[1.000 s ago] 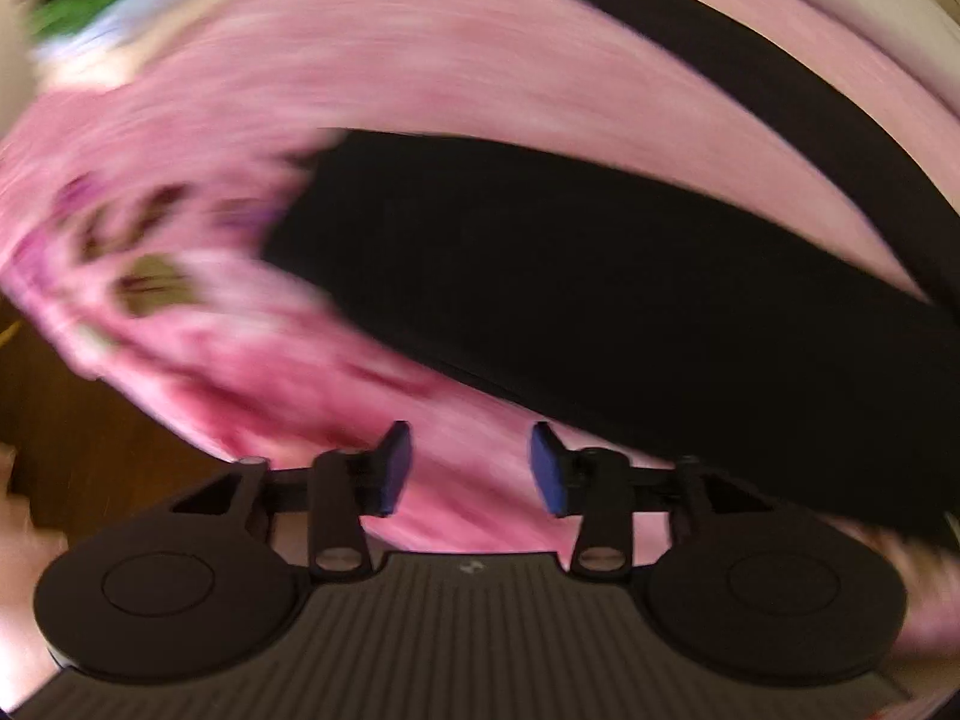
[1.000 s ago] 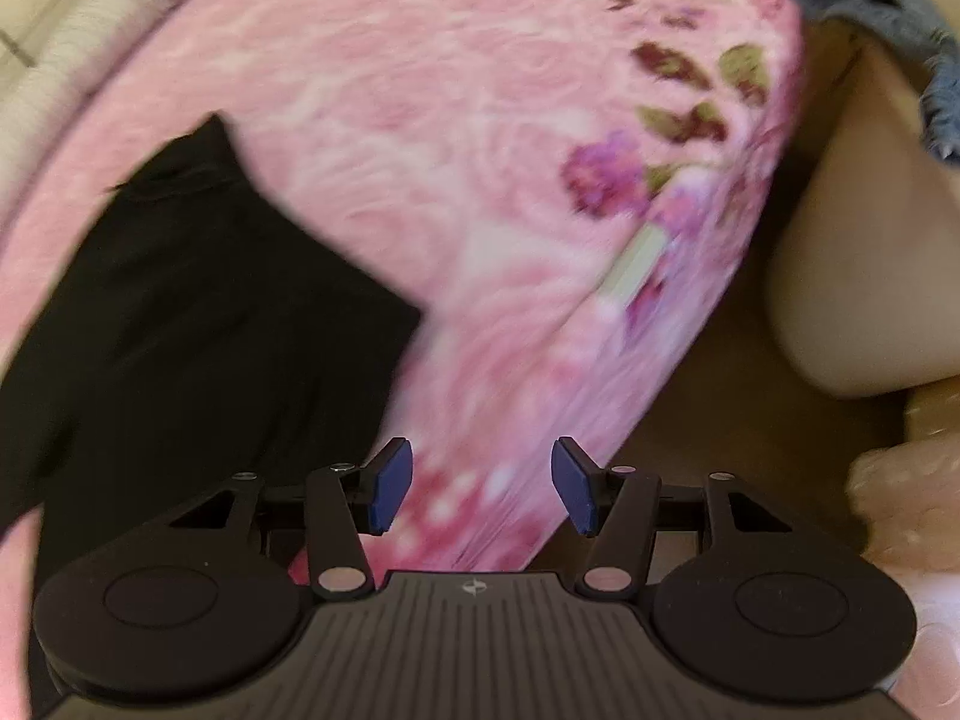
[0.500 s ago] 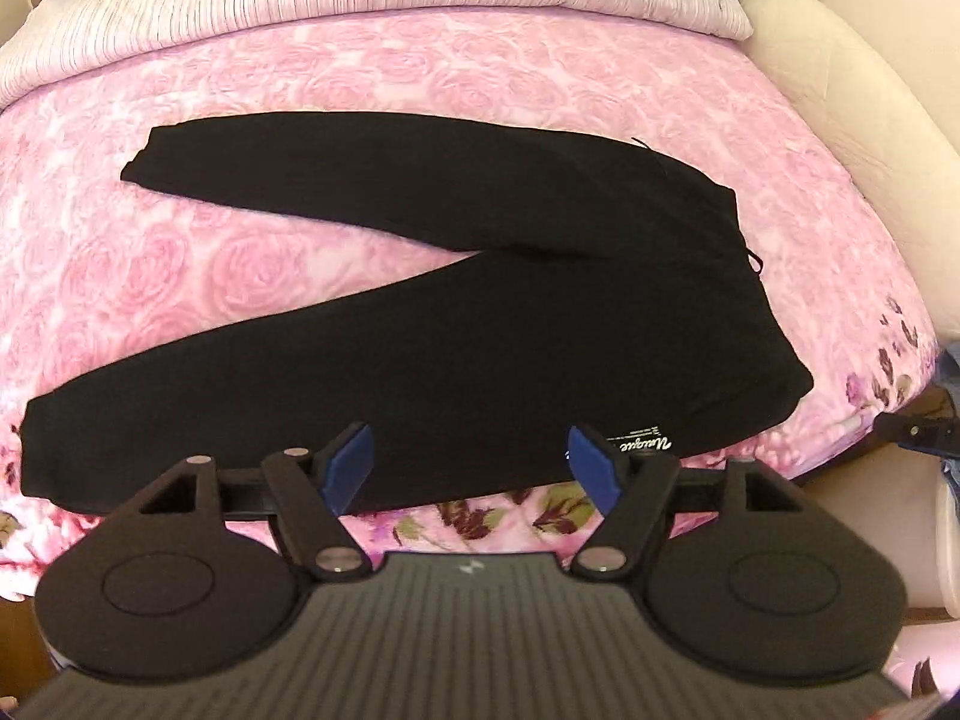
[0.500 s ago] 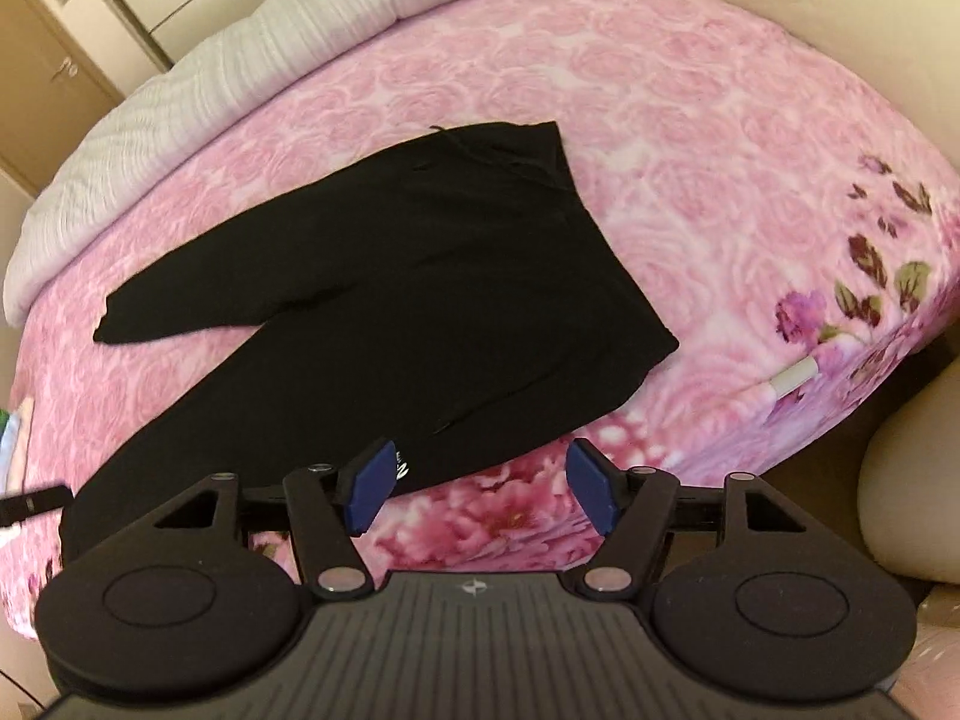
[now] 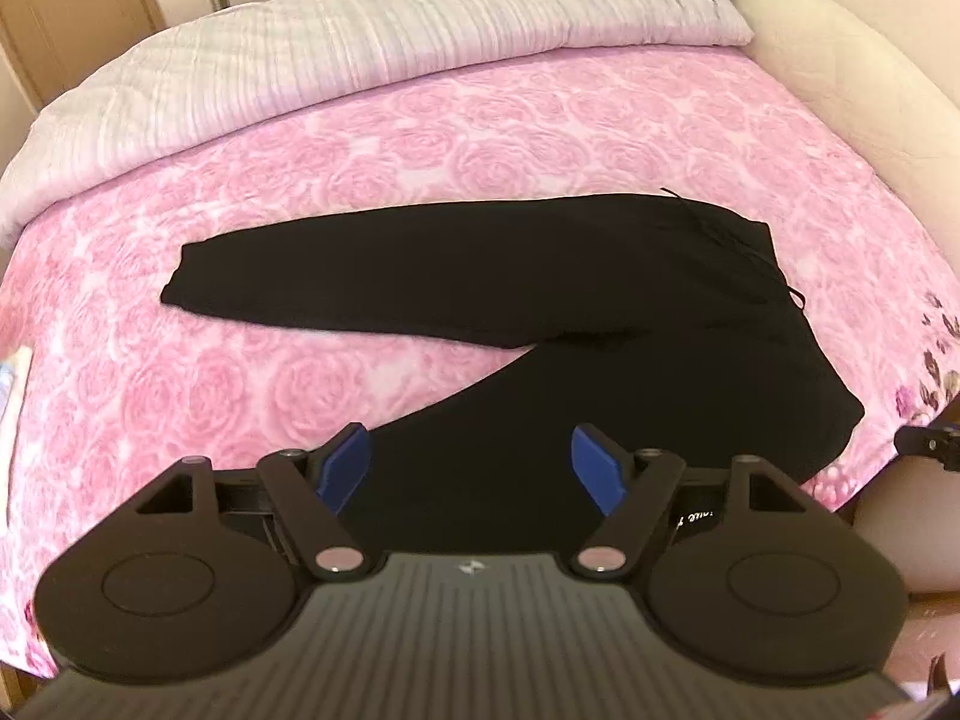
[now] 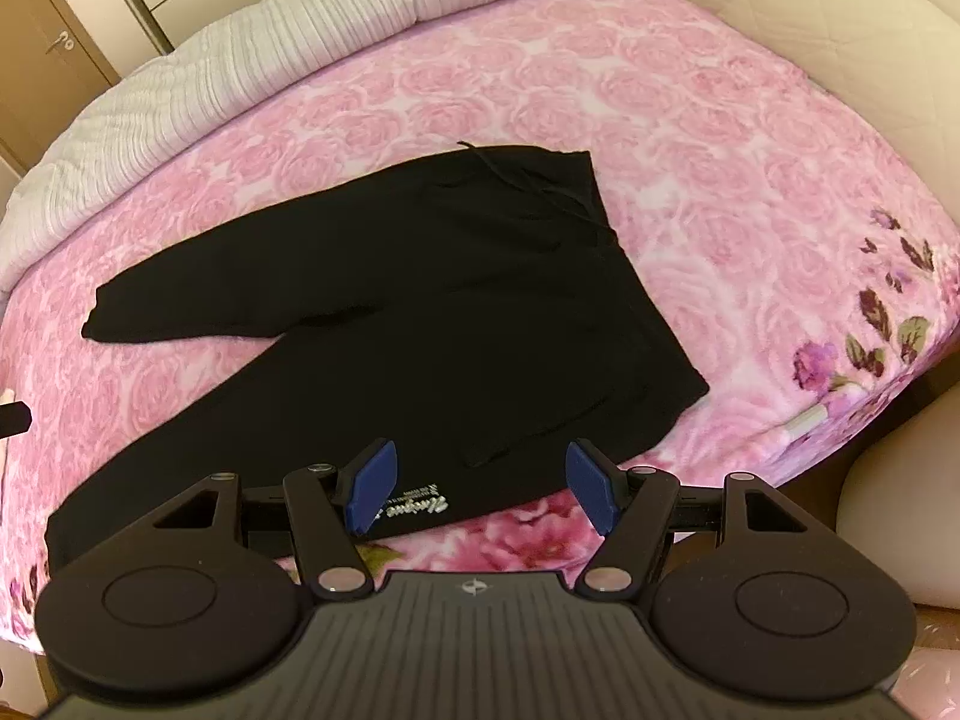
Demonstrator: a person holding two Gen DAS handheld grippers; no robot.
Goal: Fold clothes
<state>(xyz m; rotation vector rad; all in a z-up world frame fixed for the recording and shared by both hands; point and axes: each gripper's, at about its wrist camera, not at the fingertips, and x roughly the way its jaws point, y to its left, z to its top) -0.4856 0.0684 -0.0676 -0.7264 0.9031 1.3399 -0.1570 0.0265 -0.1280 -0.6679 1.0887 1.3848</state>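
The pair of black soft-knit jogging trousers (image 6: 384, 324) is lying spread flat on the pink rose-patterned plush bedspread (image 5: 420, 138), well below both tools and not yet folded; its long axis is running across the bed, with the waistband (image 6: 606, 264) and its thin black drawcord (image 6: 540, 186) pointing toward the right-hand side and the two cuffed legs stretching away to the left, splayed apart in a narrow V.

The left gripper (image 5: 474, 465) is hovering above the near leg with its blue pads standing wide apart and nothing between them, the jaws having just been opening; the right gripper (image 6: 483, 483) is hanging over the near edge of the hip, likewise spread and empty, its jaws also having just been opening, with the fabric only showing far beneath the gap.

The relation that matters is this: the right gripper is sitting nearer the waistband corner, the left nearer the legs and cuffs; so, in my judgement, a lengthwise fold of one leg onto the other would have each tool taking its own end of the near leg.

A small white script logo (image 6: 420, 507) is printed near the hip on the near edge, just beside the right gripper's left pad; it is too small and skewed to read; in the left wrist view only a fragment of it is peeping out.
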